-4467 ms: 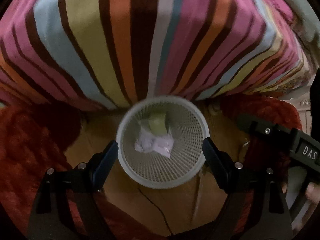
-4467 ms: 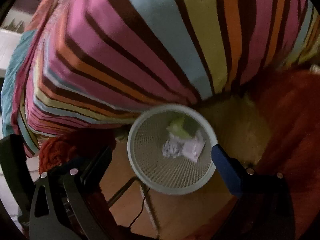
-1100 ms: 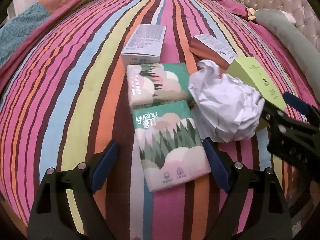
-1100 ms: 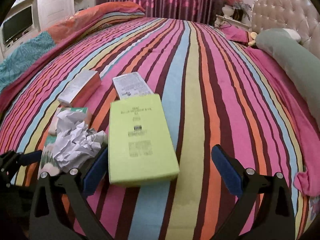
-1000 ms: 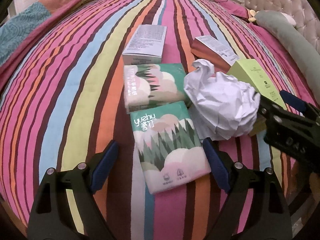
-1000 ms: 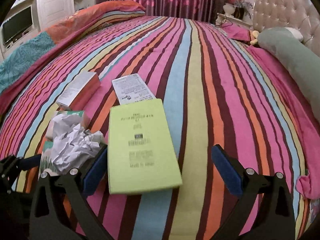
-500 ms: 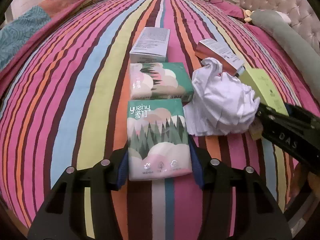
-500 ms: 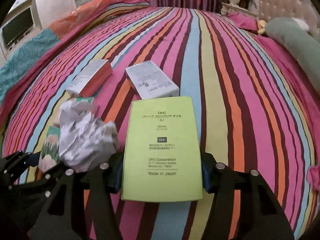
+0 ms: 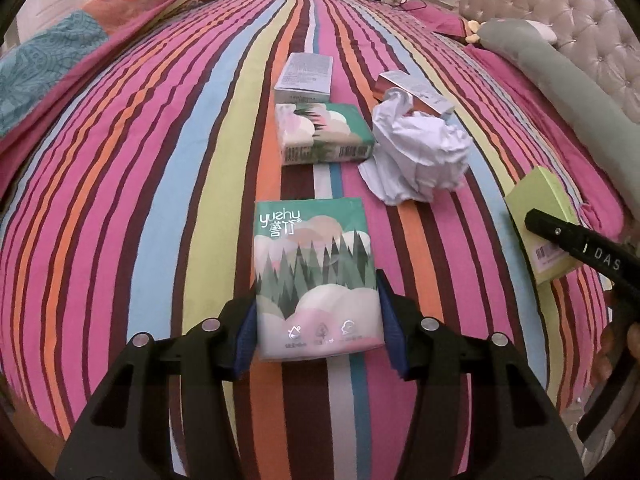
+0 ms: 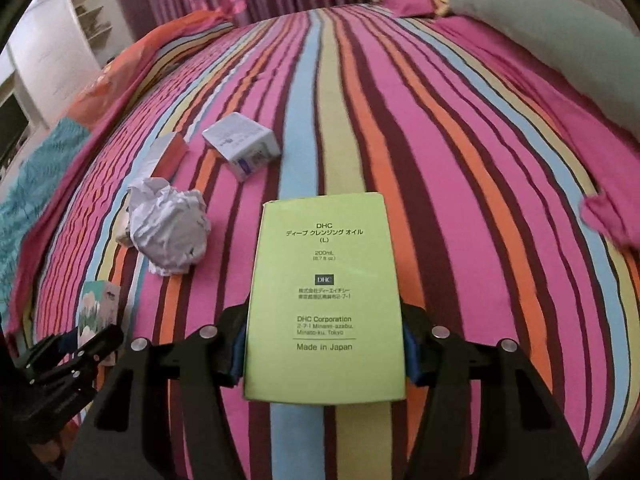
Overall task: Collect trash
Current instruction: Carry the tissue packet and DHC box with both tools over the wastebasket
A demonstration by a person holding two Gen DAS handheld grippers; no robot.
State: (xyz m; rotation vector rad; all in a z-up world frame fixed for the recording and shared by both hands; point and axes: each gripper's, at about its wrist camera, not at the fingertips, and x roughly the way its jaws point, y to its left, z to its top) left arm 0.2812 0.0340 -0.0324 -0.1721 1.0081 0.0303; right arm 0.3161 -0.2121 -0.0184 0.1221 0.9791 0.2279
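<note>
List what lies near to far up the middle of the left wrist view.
Left gripper clamping the yuehu tissue pack → second tissue pack → grey-white box.

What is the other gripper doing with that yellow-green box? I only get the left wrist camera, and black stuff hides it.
Observer: The right gripper is shut on the yellow-green box, with one blue pad on each long side near its close end.
Operator: My left gripper has the tissue pack. What is written on top of the box?
Observer: The top face reads DHC, 200mL and Made in Japan, plus some Japanese lines.
</note>
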